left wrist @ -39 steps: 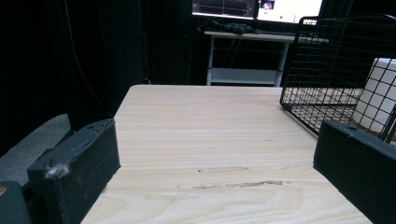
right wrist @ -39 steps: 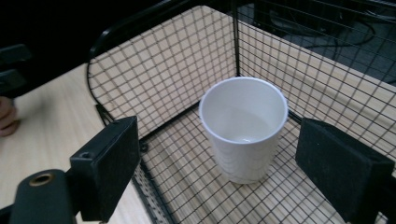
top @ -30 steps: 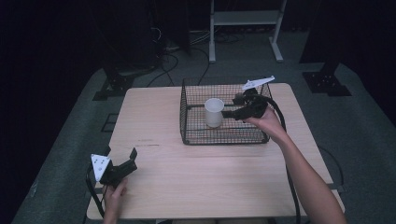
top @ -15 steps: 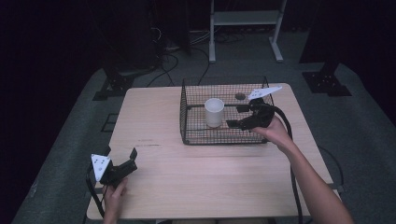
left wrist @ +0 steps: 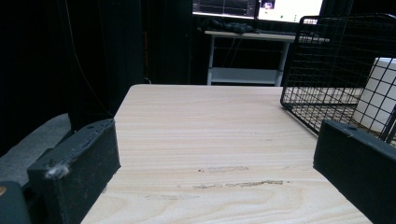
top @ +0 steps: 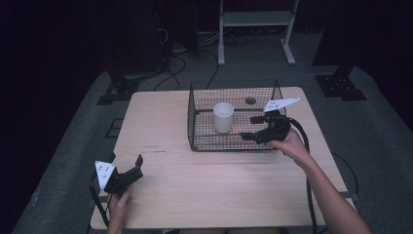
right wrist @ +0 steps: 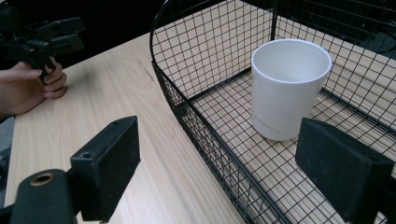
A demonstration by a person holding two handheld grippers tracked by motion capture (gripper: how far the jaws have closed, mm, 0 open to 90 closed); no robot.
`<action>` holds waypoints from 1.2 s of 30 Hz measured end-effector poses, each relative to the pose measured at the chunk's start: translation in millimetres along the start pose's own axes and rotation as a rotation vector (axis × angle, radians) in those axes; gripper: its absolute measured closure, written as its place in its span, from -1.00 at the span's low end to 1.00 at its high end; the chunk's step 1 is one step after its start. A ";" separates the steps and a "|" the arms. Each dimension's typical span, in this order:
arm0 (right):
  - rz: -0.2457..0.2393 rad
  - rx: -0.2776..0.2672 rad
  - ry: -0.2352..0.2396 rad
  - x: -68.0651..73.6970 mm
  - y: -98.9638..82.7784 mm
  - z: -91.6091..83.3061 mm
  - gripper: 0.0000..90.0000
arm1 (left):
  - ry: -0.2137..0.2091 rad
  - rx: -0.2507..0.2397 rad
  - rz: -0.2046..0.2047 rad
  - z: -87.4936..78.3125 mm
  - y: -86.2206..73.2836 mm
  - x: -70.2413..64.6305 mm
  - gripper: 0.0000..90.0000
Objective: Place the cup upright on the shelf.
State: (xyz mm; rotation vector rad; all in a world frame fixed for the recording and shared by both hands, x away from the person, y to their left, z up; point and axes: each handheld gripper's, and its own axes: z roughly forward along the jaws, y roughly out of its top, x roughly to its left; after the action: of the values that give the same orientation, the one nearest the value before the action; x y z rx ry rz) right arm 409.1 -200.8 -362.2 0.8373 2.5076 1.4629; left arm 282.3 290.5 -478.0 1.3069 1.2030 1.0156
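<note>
So the white cup (top: 223, 117) is sitting upright inside the black wire basket (top: 195, 122), towards the basket's left half, on the mesh floor. The basket itself is on the far right part of the wooden worktop (top: 219, 185).

The right tool (top: 250, 127) is hanging over the basket's right side, pointed at the cup, with its jaws spread wide apart and nothing between them. In the right gripper view the cup (right wrist: 288, 88) sits between the two jaws but further off, not touching either one (one jaw is over the worktop outside the basket wall, the other over the mesh floor). I think the tool is a bit above the rim rather than down inside, but the high view is too small to be sure.

The left tool (top: 127, 167) is down at the near left corner of the worktop, well away from the basket, jaws also apart and holding nothing. Its own view looks across bare wood to the basket (left wrist: 327, 56) with the cup (left wrist: 378, 93) behind the wire.
</note>
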 end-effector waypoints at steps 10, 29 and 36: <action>0.001 -0.021 0.016 7.7 -12.8 -10.2 -0.71 | 0.001 0.001 -0.001 0.0 0.0 0.1 -1.00; 0.019 -0.022 0.029 14.2 -37.2 -18.3 -0.70 | 0.002 0.002 -0.001 0.0 0.0 0.2 -1.00; 0.021 -0.019 0.031 17.5 -44.9 -21.5 -0.70 | 0.002 0.002 -0.001 0.0 0.1 0.2 -1.00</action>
State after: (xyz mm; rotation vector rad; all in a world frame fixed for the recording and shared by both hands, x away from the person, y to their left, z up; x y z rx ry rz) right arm 368.6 -225.3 -385.4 0.8465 2.5100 1.5153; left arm 282.3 290.8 -477.9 1.3073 1.2065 1.0153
